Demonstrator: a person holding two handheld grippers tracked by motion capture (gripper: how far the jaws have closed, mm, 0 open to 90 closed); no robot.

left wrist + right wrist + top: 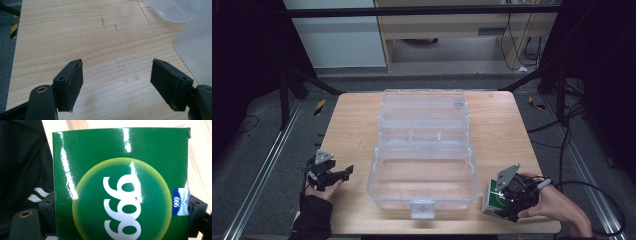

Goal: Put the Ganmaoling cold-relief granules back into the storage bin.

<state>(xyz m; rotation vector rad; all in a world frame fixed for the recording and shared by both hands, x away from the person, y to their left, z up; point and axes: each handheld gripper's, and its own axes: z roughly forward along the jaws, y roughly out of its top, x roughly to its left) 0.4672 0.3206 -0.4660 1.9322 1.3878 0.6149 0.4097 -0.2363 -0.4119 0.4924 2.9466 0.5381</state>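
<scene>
1. Glossy green cardboard box (120, 187), printed with a yellow-rimmed circle and white "999" numerals seen upside down, sits between the black jaws of the right gripper (121, 207); the jaws press on its two side faces, closed on it. A small blue label with white print wraps its right edge.
2. In the high view the same box (493, 199) shows a white side and a green face, held at the near right corner of the table just right of the clear case, with the right hand (557, 205) wrapped round the gripper body and a grey three-cornered plate tilted above it.
3. Left gripper (116, 80) hangs over bare wood at the table's near left edge, its two black rubber-padded jaws spread wide with nothing between them; the left hand (323, 189), in a dark sleeve, holds it from below.
4. Pale wooden table (352, 130) has a fine straight grain and a few dark scuffs.
5. Clear plastic hinged storage case (423, 150) stands in the middle of the table, lid thrown back away from the person, a white latch at its near rim; both grippers are apart from it.
6. Beyond the table lie grey floor, black frame legs, hanging cables and light cabinets.
</scene>
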